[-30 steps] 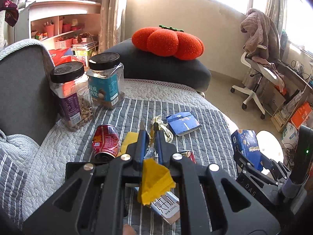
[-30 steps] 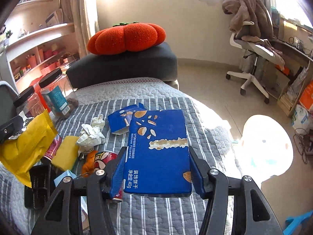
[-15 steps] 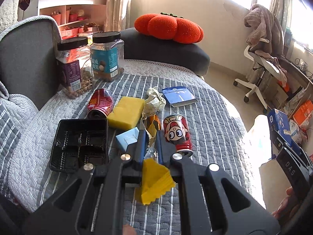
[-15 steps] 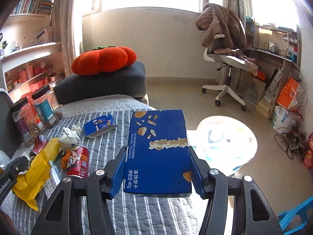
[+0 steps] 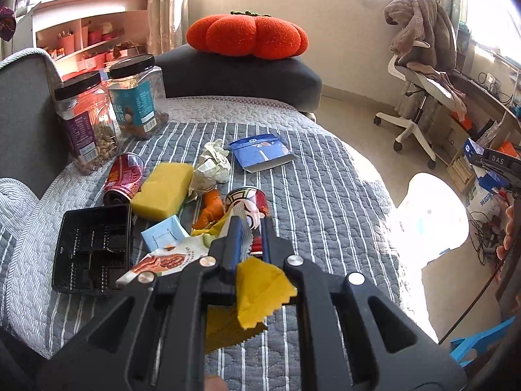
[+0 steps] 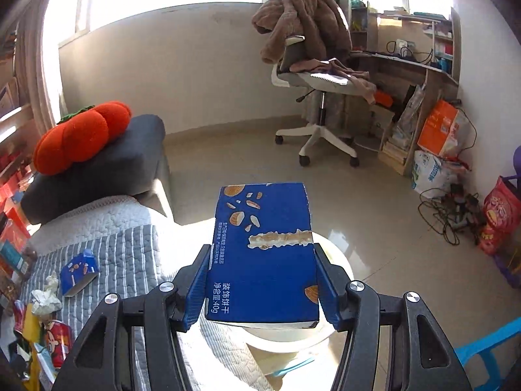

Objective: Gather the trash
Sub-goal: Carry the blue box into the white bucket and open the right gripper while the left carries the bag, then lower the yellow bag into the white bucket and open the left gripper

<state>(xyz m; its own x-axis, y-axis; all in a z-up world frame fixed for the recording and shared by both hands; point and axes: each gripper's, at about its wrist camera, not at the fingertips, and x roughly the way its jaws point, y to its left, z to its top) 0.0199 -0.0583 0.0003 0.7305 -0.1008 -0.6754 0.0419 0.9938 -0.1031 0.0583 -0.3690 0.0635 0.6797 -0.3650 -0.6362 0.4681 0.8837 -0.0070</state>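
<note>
Your left hand-held gripper [image 5: 250, 231] has its jaws nearly closed on a yellow wrapper [image 5: 259, 288], which hangs crumpled behind the fingertips over the striped bed [image 5: 325, 195]. Your right hand-held gripper [image 6: 262, 280] has its jaws spread wide and pressed against both sides of a blue box [image 6: 263, 254]; the box sits level above the white bin [image 6: 289, 339], which stands on the floor just beside the bed.

The rest of the trash lies on the bed ahead of your left hand-held gripper. A black tray [image 5: 94, 247] is at the left, with a light blue carton [image 5: 164, 233] and a printed sachet [image 5: 162, 262] just beside it. A yellow sponge [image 5: 162, 190] lies beyond them, touching a dented red can [image 5: 122, 179] on its left. A crumpled tissue [image 5: 211, 167] sits right of the sponge, with an orange peel [image 5: 211, 210] near it. A second red can [image 5: 249, 207] lies just past your left fingertips. A torn blue packet [image 5: 262, 151] lies farther back, apart from the pile.

Two black-lidded jars [image 5: 110, 110] stand at the far left edge of the bed. An orange pumpkin cushion [image 5: 247, 37] rests on the dark pillow [image 5: 241, 75] at the far end
</note>
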